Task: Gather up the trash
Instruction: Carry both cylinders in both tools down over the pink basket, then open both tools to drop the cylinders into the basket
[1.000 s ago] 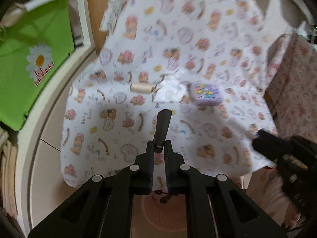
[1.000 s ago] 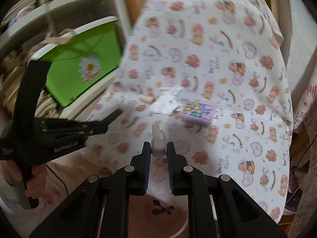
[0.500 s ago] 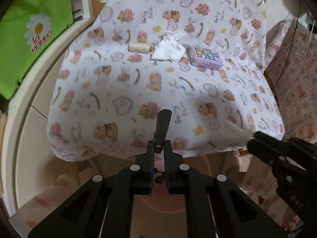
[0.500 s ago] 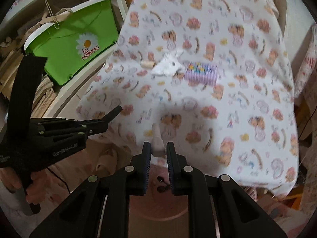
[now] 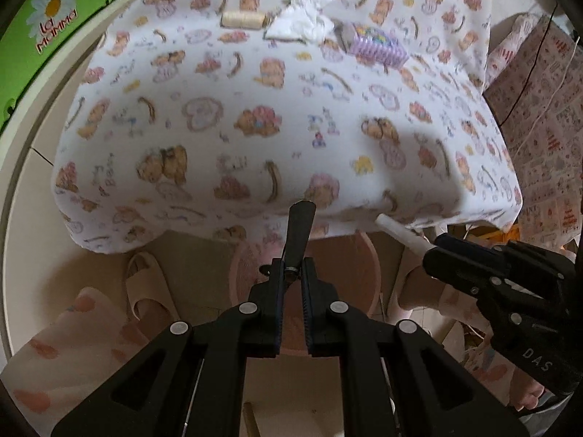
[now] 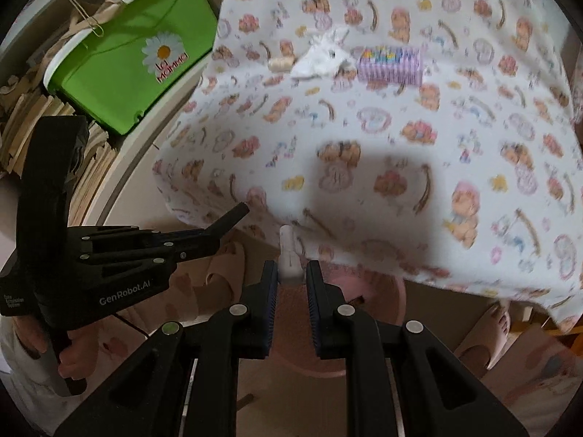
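My left gripper is shut on a black stick-like piece, held over a pink bin on the floor below the table's edge. My right gripper holds a white tube-like piece over the same bin; its jaws have widened and the piece sits against the left jaw. On the bear-print cloth lie a crumpled white tissue, a cream thread spool and a purple box.
A green tub with a daisy logo stands on the white shelf at left. Beige slippers and the person's feet lie on the floor beside the bin. A patterned cloth hangs at right.
Both grippers pulled back from the table top to below its front edge, above the pink bin. The right jaws opened wider around the white piece.
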Action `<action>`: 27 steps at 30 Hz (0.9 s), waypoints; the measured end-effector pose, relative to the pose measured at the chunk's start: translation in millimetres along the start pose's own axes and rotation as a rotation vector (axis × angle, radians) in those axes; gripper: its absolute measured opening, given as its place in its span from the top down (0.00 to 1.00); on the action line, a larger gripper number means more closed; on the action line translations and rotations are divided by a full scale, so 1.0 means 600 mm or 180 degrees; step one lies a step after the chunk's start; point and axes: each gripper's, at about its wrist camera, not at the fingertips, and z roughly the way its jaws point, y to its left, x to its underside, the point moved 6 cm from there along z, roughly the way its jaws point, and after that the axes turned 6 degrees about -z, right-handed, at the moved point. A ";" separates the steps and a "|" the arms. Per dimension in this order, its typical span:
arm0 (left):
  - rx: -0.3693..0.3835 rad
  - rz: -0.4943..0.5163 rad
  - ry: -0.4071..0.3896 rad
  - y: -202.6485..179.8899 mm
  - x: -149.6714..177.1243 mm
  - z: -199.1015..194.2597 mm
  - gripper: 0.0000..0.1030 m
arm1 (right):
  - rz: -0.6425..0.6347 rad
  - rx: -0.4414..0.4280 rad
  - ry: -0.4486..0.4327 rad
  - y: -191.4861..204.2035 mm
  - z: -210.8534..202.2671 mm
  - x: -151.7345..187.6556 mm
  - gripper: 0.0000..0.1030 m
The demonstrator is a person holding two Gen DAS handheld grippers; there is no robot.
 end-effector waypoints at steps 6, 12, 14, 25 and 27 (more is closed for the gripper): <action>0.0226 -0.0211 0.0491 0.001 0.028 0.060 0.92 | -0.0004 0.0126 0.0125 -0.006 0.030 0.021 0.83; 0.0116 -0.0387 0.0934 0.007 0.061 0.142 0.92 | 0.0055 0.0177 0.0383 -0.020 0.085 0.048 0.83; 0.0020 -0.0378 0.0988 0.009 0.068 0.160 0.92 | 0.0132 0.0193 0.0512 -0.032 0.108 0.059 0.83; -0.0270 -0.0430 0.1251 0.032 0.095 0.247 0.90 | 0.0309 0.0345 0.1062 -0.078 0.229 0.113 0.83; -0.0302 -0.0442 0.1294 0.036 0.099 0.257 0.90 | 0.0374 0.0328 0.1110 -0.085 0.239 0.120 0.83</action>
